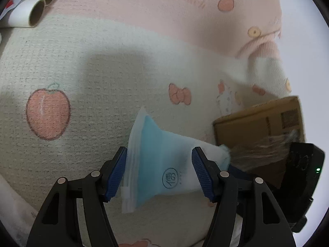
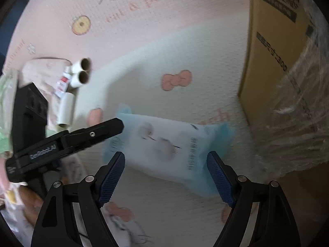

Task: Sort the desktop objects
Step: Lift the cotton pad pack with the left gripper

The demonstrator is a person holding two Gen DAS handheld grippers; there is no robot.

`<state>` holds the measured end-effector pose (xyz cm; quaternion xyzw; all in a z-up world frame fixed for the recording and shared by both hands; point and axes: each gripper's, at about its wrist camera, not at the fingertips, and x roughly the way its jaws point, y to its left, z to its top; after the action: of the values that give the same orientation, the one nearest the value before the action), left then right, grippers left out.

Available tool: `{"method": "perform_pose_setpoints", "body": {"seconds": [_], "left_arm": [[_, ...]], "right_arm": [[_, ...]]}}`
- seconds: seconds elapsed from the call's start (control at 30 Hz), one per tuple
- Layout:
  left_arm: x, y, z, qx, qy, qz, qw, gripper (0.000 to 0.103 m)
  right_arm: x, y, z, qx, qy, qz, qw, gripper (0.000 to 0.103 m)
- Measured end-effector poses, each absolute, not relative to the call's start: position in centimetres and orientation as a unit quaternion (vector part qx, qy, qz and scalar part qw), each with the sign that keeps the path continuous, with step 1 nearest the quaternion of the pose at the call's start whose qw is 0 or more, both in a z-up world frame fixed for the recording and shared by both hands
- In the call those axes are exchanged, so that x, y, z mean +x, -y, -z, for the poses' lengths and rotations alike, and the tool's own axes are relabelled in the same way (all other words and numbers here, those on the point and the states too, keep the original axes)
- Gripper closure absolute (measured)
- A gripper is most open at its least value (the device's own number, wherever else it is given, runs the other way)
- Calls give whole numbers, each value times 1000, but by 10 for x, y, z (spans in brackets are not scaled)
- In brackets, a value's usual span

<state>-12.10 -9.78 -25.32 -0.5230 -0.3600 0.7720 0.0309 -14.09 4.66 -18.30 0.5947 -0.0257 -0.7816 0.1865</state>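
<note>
While both cameras look down on the mat: scene is logged.
Left gripper (image 1: 159, 173): held wide open, blue-and-white packet (image 1: 162, 164) lying between its fingers, contact not shown.
Right gripper (image 2: 165, 177): spread open over the packet (image 2: 164, 146).
Surroundings: cardboard box (image 2: 273, 47) right, plastic-wrapped; paper tubes (image 2: 81, 73) far left.
Unclear: packet print is blurred.

The mat (image 1: 102, 65) looks woven and matt; the pack (image 2: 168, 150) smooth plastic; the box (image 2: 273, 47) matt cardboard under glossy film.
</note>
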Motion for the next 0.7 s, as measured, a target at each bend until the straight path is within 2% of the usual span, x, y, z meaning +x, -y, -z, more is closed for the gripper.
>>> {"method": "perform_pose_setpoints", "body": {"seconds": [0.1, 0.17, 0.23, 0.5, 0.7], "left_arm": [[-123, 93, 258, -532, 354, -768, 39, 36], [-122, 93, 257, -524, 359, -771, 49, 45], [-121, 92, 257, -522, 364, -770, 55, 47], [-119, 92, 255, -523, 363, -769, 62, 48], [-111, 83, 232, -502, 335, -795, 72, 49]], "right_arm": [[-137, -50, 185, 593, 25, 789, 159, 22], [-134, -55, 186, 586, 40, 796, 149, 22], [-134, -57, 188, 582, 40, 800, 139, 22], [-134, -50, 195, 575, 54, 799, 164, 22], [-128, -42, 184, 561, 43, 808, 175, 21]]}}
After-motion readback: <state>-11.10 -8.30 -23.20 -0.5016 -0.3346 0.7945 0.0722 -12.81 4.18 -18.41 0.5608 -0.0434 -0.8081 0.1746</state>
